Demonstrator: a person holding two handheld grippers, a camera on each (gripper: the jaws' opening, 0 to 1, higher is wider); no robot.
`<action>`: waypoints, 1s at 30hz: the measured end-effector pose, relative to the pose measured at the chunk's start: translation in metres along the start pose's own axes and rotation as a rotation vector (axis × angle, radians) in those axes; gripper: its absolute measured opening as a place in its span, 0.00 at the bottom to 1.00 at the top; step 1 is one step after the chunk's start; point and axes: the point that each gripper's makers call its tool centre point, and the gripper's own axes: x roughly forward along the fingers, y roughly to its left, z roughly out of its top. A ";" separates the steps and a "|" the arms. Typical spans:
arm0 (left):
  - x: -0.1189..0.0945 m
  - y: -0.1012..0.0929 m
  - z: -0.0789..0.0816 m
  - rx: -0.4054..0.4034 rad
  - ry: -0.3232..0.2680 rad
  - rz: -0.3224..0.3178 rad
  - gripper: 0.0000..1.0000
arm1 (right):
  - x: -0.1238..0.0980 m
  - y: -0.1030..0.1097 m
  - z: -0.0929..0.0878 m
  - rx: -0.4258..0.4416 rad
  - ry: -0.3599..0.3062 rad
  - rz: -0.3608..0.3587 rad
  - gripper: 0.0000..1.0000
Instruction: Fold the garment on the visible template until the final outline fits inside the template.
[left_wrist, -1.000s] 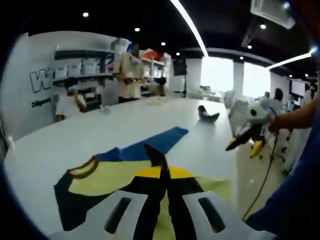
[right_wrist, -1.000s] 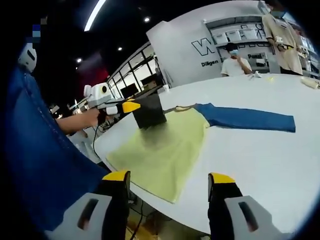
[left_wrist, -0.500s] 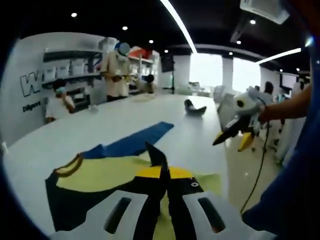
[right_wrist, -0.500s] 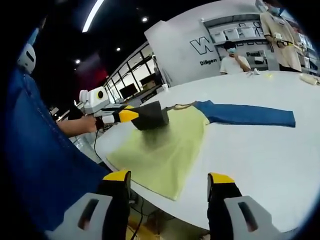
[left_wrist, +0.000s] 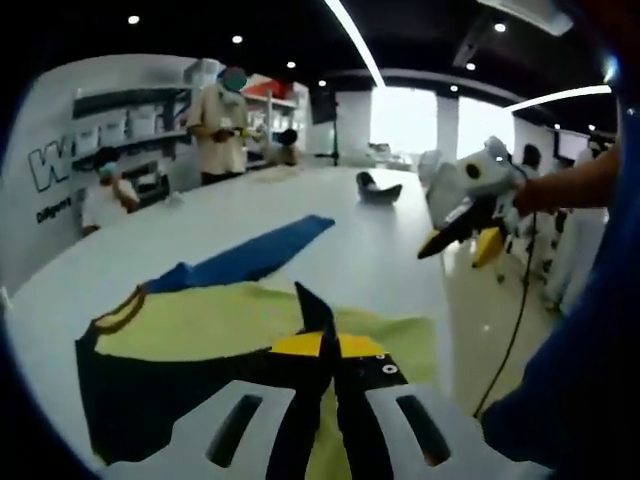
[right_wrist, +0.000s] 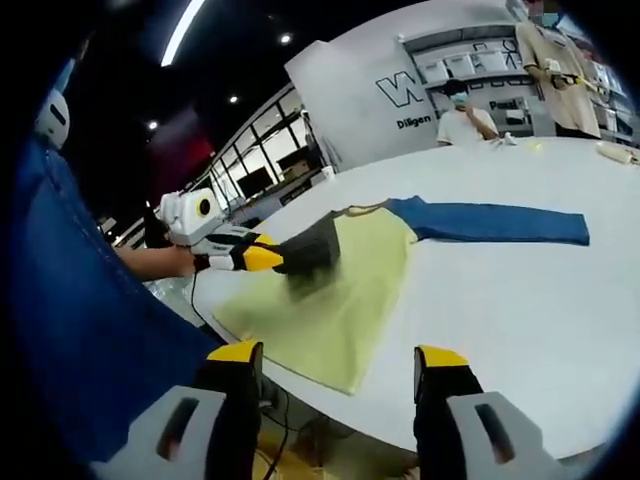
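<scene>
A long-sleeved garment lies on the white table (right_wrist: 520, 330), with a yellow-green body (right_wrist: 335, 300) and a blue sleeve (right_wrist: 490, 222) stretched out flat. My left gripper (left_wrist: 325, 345) is shut on the black sleeve (left_wrist: 312, 312) and holds it just above the body. From the right gripper view, that left gripper (right_wrist: 272, 260) carries the black sleeve (right_wrist: 312, 255) in from the left. My right gripper (right_wrist: 340, 360) is open with nothing in it, near the table's edge. It also hangs in the air as the right gripper (left_wrist: 458, 243) off the table's right side.
The table edge runs close under the garment's hem (right_wrist: 350, 385). A dark small object (left_wrist: 378, 187) lies far back on the table. People stand at a counter with shelves (left_wrist: 150, 130) behind. A cable (left_wrist: 515, 340) hangs from the right gripper. A blue-clad arm (right_wrist: 90, 330) is at the left.
The left gripper has carried the black sleeve lower and a little further over the yellow body. The right gripper stays open, off the table's edge.
</scene>
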 end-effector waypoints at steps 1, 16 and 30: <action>0.001 -0.006 0.001 0.005 0.009 -0.003 0.02 | 0.000 0.000 -0.001 0.002 0.001 -0.003 0.58; 0.018 -0.035 -0.028 -0.009 0.089 -0.063 0.14 | -0.012 -0.006 -0.004 0.014 -0.012 -0.025 0.57; -0.024 0.000 -0.042 -0.198 0.054 0.087 0.45 | -0.005 -0.008 -0.001 0.008 -0.013 -0.016 0.57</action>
